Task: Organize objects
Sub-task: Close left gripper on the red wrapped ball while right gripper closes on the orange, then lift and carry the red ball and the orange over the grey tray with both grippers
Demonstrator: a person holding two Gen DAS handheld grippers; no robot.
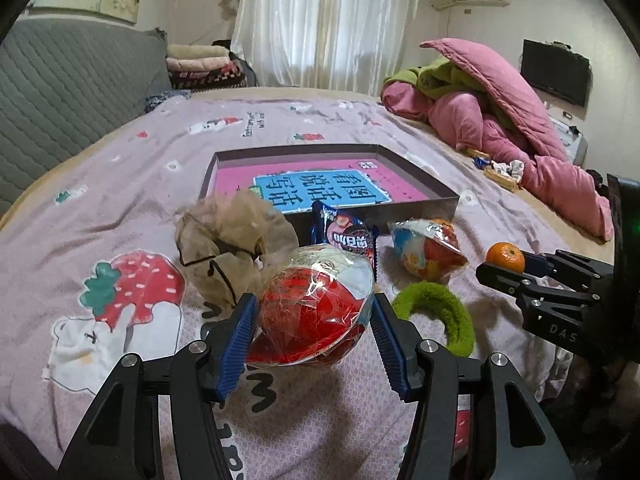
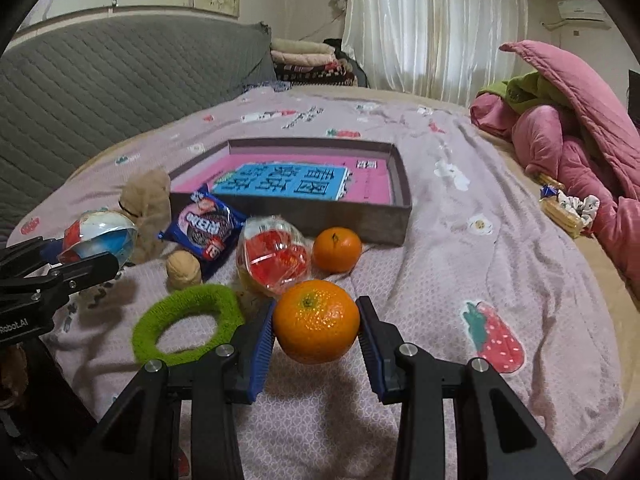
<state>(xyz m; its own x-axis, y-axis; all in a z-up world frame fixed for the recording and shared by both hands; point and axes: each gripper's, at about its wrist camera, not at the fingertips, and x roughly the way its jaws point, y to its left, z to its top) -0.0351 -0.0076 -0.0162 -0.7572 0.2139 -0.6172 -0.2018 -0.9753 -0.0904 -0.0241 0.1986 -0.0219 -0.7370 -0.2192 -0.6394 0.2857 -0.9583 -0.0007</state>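
My left gripper (image 1: 314,332) is shut on a wrapped red-and-white toy egg (image 1: 316,308), held above the bedspread; it also shows in the right wrist view (image 2: 100,236). My right gripper (image 2: 316,332) is shut on an orange (image 2: 316,326), also seen in the left wrist view (image 1: 505,257). An open grey box (image 2: 352,216) with a pink and blue book inside lies ahead. Before it lie a second wrapped egg (image 2: 276,256), a second orange (image 2: 337,249), a cookie packet (image 2: 208,228), a walnut (image 2: 183,270), a green scrunchie (image 2: 186,326) and a beige scrunchie (image 1: 236,248).
A pink and green quilt (image 1: 500,120) is heaped at the right of the bed, with small snack packs (image 2: 560,210) beside it. A grey padded headboard (image 2: 100,92) runs along the left. Folded blankets (image 1: 204,68) are stacked at the far end.
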